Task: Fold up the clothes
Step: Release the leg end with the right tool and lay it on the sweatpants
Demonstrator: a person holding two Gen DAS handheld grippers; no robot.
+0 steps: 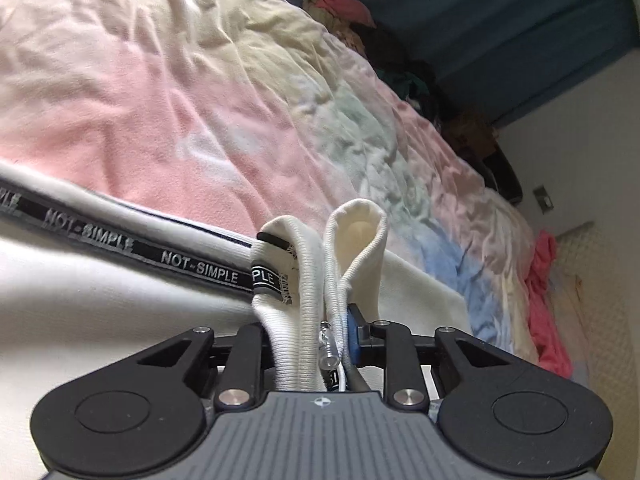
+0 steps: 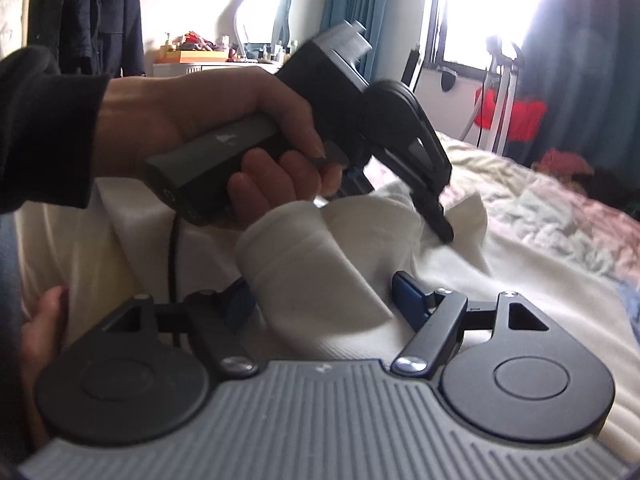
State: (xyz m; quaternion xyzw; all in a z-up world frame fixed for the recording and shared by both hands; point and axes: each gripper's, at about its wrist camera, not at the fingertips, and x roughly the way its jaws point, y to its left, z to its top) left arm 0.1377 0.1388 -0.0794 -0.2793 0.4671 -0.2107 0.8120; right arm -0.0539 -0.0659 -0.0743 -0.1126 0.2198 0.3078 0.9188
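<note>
White knit fabric, a garment (image 1: 120, 312) trimmed with a black tape (image 1: 132, 246) lettered "NOT-SIMPLE", lies spread across a bed covered by a pastel blanket (image 1: 192, 120) in pink, cream, pale green and blue. Its ribbed cuff (image 1: 304, 280) stands bunched between the closed fingers of the left gripper (image 1: 320, 332), which pinches the cloth tight, a clear-tipped drawstring end (image 1: 329, 354) poking out beside the blue pad. Seen from the right wrist camera, the left hand (image 2: 224, 132) wraps the handle of that same left gripper, whose black finger presses down into the white fabric. Nearer the lens, the right gripper (image 2: 324, 298) has its blue-padded fingers (image 2: 408, 296) spread wide, a rolled sleeve (image 2: 300, 256) of the garment lying between them without being clamped. Dark and pink clothes (image 1: 400, 60) are heaped along the far edge of the bed below teal curtains (image 1: 500, 20), and a red cloth (image 2: 512, 114) hangs by the bright window (image 2: 492, 8).
</note>
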